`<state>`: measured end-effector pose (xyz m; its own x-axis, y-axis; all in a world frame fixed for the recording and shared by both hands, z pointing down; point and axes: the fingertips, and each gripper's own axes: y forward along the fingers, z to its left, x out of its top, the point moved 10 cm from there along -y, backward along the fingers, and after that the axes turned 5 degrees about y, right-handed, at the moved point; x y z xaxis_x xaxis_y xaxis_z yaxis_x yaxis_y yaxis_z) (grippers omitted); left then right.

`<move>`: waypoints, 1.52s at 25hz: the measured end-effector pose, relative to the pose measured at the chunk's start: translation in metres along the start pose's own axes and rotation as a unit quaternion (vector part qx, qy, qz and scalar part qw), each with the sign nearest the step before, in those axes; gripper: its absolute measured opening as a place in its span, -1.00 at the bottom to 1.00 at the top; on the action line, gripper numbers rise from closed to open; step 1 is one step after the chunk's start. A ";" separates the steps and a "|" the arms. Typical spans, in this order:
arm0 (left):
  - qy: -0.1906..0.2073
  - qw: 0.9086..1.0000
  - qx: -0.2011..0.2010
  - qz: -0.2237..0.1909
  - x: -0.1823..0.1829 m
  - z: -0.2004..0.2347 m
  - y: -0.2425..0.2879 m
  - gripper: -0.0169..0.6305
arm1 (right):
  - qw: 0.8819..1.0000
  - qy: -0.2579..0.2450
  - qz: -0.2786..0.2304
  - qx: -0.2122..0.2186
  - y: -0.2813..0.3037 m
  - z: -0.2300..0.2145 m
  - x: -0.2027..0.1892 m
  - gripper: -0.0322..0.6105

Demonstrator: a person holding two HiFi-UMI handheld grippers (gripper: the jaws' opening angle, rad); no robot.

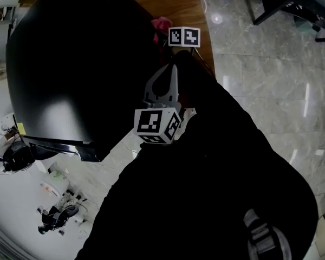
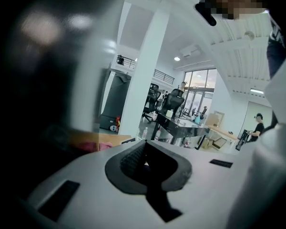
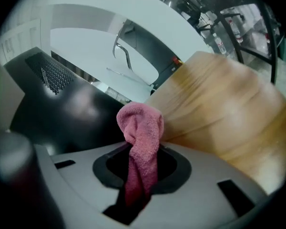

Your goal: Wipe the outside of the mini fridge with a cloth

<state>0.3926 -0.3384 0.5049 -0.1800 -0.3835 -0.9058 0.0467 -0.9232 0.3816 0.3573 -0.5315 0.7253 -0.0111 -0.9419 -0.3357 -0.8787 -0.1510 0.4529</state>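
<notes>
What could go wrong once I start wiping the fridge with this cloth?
1. The pink cloth is a narrow bunched wad in the right gripper. Dragged across the black fridge, it may pull out of the fingers.
2. Little cloth sticks out past them, so hard fingers could scrape the glossy surface.
3. The left gripper is shut and empty, so nothing steadies the fridge and it might shift.

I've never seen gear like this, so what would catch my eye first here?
A bright pink cloth sticks up, pinched in the right claw. Left of it looms the glossy black mini fridge, filling the head view's upper left; a wooden tabletop lies to the right.
</notes>
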 end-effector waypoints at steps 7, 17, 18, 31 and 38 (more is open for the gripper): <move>0.018 0.992 -0.122 -0.041 0.034 -0.022 -0.039 -0.93 | 0.992 -0.081 -0.080 0.061 -0.103 0.068 0.019 -0.63; 0.082 0.918 -0.373 -0.105 0.105 -0.063 -0.179 -0.93 | 0.940 -0.283 -0.163 0.096 -0.310 0.237 -0.028 -0.63; 0.083 0.913 -0.383 -0.112 0.110 -0.059 -0.196 -0.93 | 0.934 -0.301 -0.166 0.097 -0.323 0.256 -0.038 -0.63; 0.076 0.948 -0.239 -0.198 0.111 0.101 -0.397 -0.93 | 0.856 -0.446 -0.195 0.175 -0.339 0.472 -0.175 -0.63; 0.079 0.965 -0.121 -0.220 0.083 0.192 -0.495 -0.93 | 0.829 -0.491 -0.165 0.212 -0.275 0.542 -0.259 -0.63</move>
<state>0.1658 0.0914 0.2762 -0.0843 0.0661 -0.9942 0.2317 -0.9691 -0.0841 0.3428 -0.0834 0.2399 0.0621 -0.1410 -0.9881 -0.9977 -0.0371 -0.0574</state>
